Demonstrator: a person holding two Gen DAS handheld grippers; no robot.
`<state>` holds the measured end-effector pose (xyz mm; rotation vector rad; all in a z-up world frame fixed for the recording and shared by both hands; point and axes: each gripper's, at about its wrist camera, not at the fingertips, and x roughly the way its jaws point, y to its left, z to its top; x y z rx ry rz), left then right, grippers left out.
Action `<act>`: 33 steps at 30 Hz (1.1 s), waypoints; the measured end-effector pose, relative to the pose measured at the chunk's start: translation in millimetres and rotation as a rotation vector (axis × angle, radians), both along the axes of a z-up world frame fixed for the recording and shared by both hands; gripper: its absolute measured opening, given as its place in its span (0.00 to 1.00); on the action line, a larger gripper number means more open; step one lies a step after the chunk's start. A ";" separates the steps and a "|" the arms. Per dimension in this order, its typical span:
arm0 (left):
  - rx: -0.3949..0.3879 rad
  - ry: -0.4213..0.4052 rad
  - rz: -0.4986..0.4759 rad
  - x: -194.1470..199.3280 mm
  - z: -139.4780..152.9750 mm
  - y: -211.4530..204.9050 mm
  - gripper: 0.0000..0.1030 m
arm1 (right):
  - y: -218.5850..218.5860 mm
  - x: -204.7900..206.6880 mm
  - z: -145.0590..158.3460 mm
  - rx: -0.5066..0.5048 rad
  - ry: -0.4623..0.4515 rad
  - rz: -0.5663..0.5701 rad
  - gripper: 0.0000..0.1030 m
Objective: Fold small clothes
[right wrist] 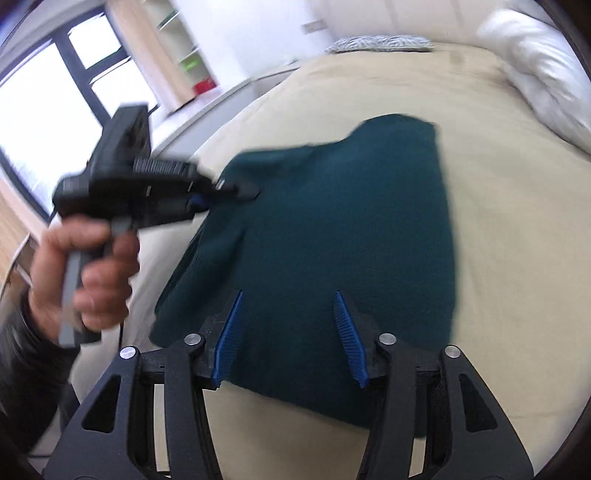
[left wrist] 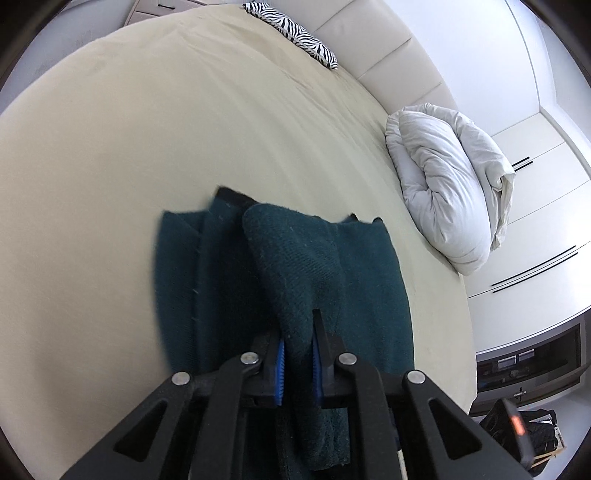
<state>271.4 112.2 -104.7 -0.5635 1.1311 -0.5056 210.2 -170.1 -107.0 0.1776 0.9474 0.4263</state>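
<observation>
A dark teal knit garment (right wrist: 332,240) lies on the beige bed (right wrist: 498,258). In the left wrist view my left gripper (left wrist: 298,332) is shut on a raised fold of the garment (left wrist: 295,266) and lifts it above the flat part. The left gripper also shows in the right wrist view (right wrist: 236,194), held by a hand at the garment's left edge. My right gripper (right wrist: 288,295) is open, its blue pads (right wrist: 229,332) spread above the garment's near edge, holding nothing.
A rolled white duvet (left wrist: 447,184) lies at the right of the bed. A zebra-print pillow (left wrist: 295,33) sits at the head. White wardrobes (left wrist: 535,221) stand to the right. A window (right wrist: 55,92) and shelves are on the left.
</observation>
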 end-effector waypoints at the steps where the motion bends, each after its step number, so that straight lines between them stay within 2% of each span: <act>1: 0.002 0.001 0.002 2.5 0.9 4.9 0.12 | 14.3 2.6 -5.7 -0.015 0.006 0.027 0.45; 4: -0.005 0.019 -0.001 11.6 -1.1 20.8 0.12 | 47.8 9.4 -16.2 -0.022 0.015 0.081 0.45; 8: 0.041 0.041 0.000 16.4 -19.7 29.5 0.13 | 75.8 12.9 -20.4 -0.025 0.021 0.123 0.45; 13: -0.025 0.043 0.051 9.8 -39.8 39.6 0.14 | 91.7 4.5 -27.4 -0.036 0.015 0.141 0.45; 14: -0.018 0.040 0.062 8.9 -39.6 39.8 0.21 | 92.6 1.7 -27.9 -0.046 0.005 0.143 0.45; 17: 0.046 0.008 0.121 1.2 -24.9 44.2 0.22 | 94.2 5.6 -29.2 -0.049 -0.005 0.144 0.45; 20: 0.202 -0.125 0.181 -20.8 11.1 45.0 0.24 | 88.8 -0.1 -22.3 -0.051 0.002 0.156 0.45; 22: 0.288 -0.220 0.146 -39.0 31.3 29.6 0.24 | 74.2 -5.9 -7.2 0.010 0.005 0.160 0.45; 25: 0.385 -0.296 0.086 -58.6 36.4 1.5 0.24 | 39.4 -8.5 6.6 0.108 -0.010 0.092 0.45; 27: 0.464 -0.296 0.029 -63.9 23.5 -20.2 0.24 | 9.1 -3.6 8.3 0.205 0.007 0.039 0.45; 29: 0.519 -0.260 0.011 -64.2 2.0 -26.5 0.24 | -17.1 0.5 0.3 0.291 0.057 -0.020 0.45; 30: 0.530 -0.250 0.017 -63.7 -5.3 -25.3 0.28 | -29.2 1.7 -7.6 0.333 0.094 -0.028 0.44; 31: 0.525 -0.241 0.025 -62.5 -9.4 -23.3 0.30 | -41.4 -1.5 -10.9 0.346 0.120 -0.029 0.42; 33: 0.502 -0.219 0.040 -60.7 -14.2 -12.1 0.41 | -53.4 -7.7 -25.4 0.345 0.169 -0.014 0.40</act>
